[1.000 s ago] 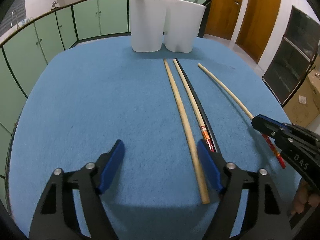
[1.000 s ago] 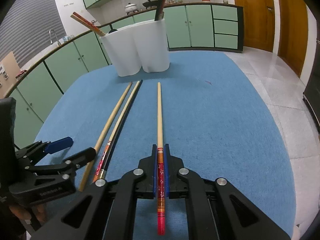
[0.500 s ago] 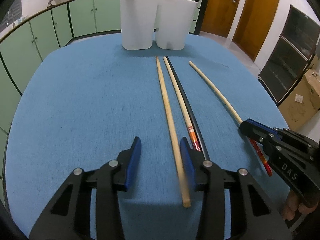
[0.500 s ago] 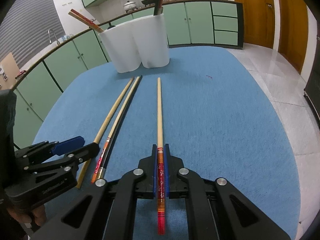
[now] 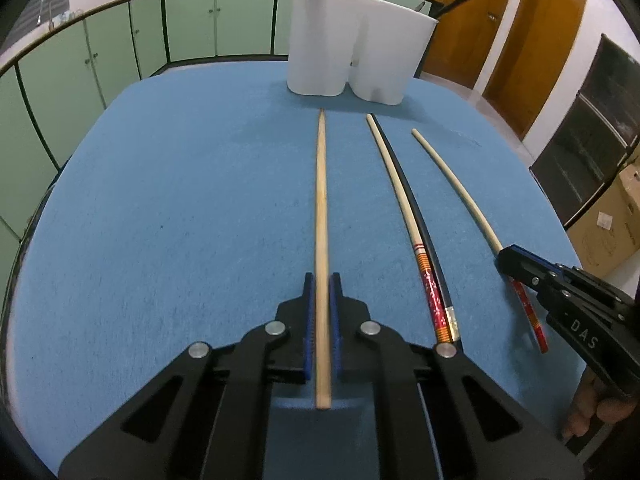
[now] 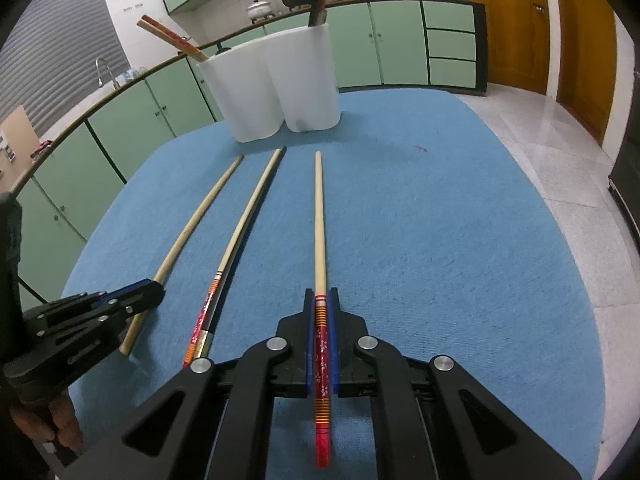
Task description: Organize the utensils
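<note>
My left gripper (image 5: 321, 280) is shut on a plain wooden chopstick (image 5: 321, 200) that points toward the white two-part holder (image 5: 356, 44). My right gripper (image 6: 321, 294) is shut on a red-handled chopstick (image 6: 319, 220); it also shows in the left wrist view (image 5: 452, 184). Between them on the blue cloth lie a second red-handled chopstick (image 5: 404, 208) and a black chopstick (image 5: 416, 204), side by side. In the right wrist view the holder (image 6: 276, 84) has chopsticks standing in it, and the left gripper (image 6: 132, 294) sits at the lower left.
The round table has a blue cloth (image 5: 180, 200). Green cabinets (image 5: 120, 44) run behind it. Wooden doors (image 5: 520, 20) and a cardboard box (image 5: 604, 224) stand to the right, past the table edge.
My left gripper has moved right over the plain wooden chopstick and shut on it. The right gripper has stayed shut on the red-handled chopstick.
</note>
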A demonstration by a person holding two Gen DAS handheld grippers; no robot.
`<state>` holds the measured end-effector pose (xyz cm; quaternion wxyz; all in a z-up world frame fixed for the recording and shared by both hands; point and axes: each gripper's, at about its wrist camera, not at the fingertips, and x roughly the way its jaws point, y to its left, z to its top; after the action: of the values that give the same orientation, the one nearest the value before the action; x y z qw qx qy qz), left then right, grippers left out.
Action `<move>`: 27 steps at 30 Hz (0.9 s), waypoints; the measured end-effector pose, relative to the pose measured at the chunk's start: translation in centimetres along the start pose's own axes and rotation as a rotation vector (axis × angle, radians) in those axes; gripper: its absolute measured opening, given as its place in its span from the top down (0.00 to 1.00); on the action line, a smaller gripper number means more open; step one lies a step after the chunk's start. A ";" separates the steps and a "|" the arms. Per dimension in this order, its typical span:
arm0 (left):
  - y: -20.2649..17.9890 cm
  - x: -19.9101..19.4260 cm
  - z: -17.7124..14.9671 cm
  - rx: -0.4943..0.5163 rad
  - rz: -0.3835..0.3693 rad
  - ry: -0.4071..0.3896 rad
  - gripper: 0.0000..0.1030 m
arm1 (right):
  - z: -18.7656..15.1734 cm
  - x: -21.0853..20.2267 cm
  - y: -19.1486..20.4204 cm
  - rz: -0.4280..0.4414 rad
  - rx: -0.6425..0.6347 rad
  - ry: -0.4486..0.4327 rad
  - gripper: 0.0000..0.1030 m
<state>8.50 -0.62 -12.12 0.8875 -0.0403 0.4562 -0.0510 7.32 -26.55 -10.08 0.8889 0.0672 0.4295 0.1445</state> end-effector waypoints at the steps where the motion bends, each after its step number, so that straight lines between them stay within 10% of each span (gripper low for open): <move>1: 0.0 0.1 0.1 0.000 0.002 -0.001 0.94 | 0.1 0.1 -0.1 0.004 0.007 0.003 0.94; 10: 0.1 0.3 0.8 -0.002 -0.013 0.008 0.90 | 0.9 0.8 0.2 0.018 0.016 0.000 0.91; 15: 0.1 -0.9 -0.6 0.025 -0.027 -0.038 0.50 | -0.1 -1.1 -0.4 0.038 -0.003 -0.045 0.77; 27: 0.5 -2.9 -4.6 0.064 -0.014 -0.077 0.50 | -4.3 -3.9 -0.9 0.033 -0.071 -0.032 0.70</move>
<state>3.11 0.17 -12.46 0.9050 -0.0170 0.4193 -0.0701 1.83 -28.63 -10.06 0.8950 0.0451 0.4086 0.1733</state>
